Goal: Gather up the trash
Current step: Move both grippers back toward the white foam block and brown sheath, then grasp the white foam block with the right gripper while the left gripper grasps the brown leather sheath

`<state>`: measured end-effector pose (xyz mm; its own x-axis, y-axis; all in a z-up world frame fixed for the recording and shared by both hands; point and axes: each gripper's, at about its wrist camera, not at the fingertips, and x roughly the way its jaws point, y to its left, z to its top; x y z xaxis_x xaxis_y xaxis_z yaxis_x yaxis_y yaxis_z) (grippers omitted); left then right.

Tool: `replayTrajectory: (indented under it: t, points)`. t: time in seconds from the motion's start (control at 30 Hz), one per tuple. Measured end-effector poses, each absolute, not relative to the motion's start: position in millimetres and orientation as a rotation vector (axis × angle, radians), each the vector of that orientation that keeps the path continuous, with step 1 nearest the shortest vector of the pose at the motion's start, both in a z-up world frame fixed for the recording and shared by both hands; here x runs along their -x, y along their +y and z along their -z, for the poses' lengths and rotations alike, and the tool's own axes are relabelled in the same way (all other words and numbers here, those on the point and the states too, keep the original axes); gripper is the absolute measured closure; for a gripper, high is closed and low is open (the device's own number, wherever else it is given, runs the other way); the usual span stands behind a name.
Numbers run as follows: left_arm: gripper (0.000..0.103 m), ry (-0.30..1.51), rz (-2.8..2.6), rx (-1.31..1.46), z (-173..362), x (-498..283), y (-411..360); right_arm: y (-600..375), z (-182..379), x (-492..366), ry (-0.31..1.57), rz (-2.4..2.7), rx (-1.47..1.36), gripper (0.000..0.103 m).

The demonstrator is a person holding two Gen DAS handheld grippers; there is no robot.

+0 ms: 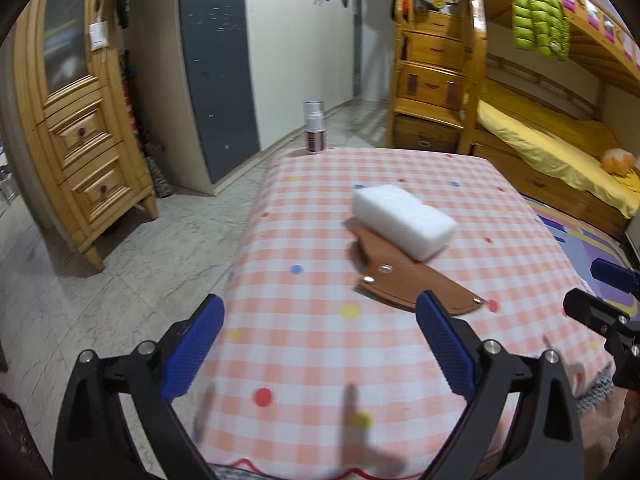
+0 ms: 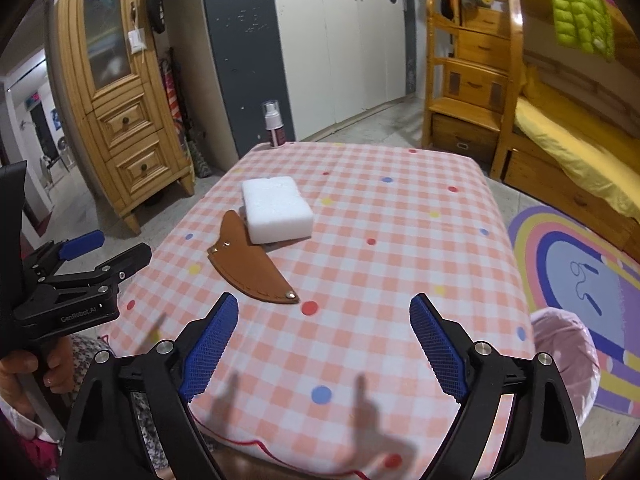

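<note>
A white foam block (image 1: 404, 226) (image 2: 277, 209) lies on the pink checked tablecloth (image 1: 320, 352) (image 2: 400, 248), its edge resting on a brown leather sheath (image 1: 408, 284) (image 2: 250, 266). A small spray bottle (image 1: 314, 126) (image 2: 273, 124) stands at the table's far edge. My left gripper (image 1: 320, 312) is open and empty over the near left part of the table; it also shows in the right wrist view (image 2: 106, 248). My right gripper (image 2: 324, 312) is open and empty over the near edge; it also shows in the left wrist view (image 1: 592, 284).
A pink-lined bin (image 2: 564, 352) stands on the floor right of the table. A wooden cabinet (image 1: 76, 120) is at left, wardrobes (image 2: 340, 40) behind, a wooden bunk bed (image 1: 540, 128) and a colourful rug (image 2: 580, 272) at right.
</note>
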<state>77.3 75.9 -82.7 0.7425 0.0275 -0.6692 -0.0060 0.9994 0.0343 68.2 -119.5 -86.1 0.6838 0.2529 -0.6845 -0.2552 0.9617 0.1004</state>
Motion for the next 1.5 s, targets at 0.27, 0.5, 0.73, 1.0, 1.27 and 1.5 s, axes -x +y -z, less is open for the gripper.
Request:
replayTrajectory:
  t: [0.27, 0.5, 0.73, 1.0, 1.27, 1.5]
  points:
    - [0.008, 0.765, -0.059, 0.010, 88, -105, 100, -84, 99, -112, 0.781, -0.379, 0.042, 0.018]
    - [0.008, 0.795, -0.116, 0.011, 106, -129, 104, -64, 115, -157, 0.825, -0.415, 0.039, 0.022]
    - [0.008, 0.821, -0.133, 0.061, 114, -133, 116, -54, 133, -188, 0.871, -0.430, 0.032, 0.025]
    - [0.008, 0.810, -0.109, 0.068, 113, -128, 114, -72, 118, -166, 0.831, -0.379, 0.083, 0.045]
    - [0.008, 0.795, -0.051, 0.036, 108, -114, 96, -88, 135, -118, 0.872, -0.189, 0.261, 0.045]
    - [0.008, 0.795, -0.022, 0.003, 102, -96, 82, -77, 135, -65, 0.847, -0.230, 0.312, 0.044]
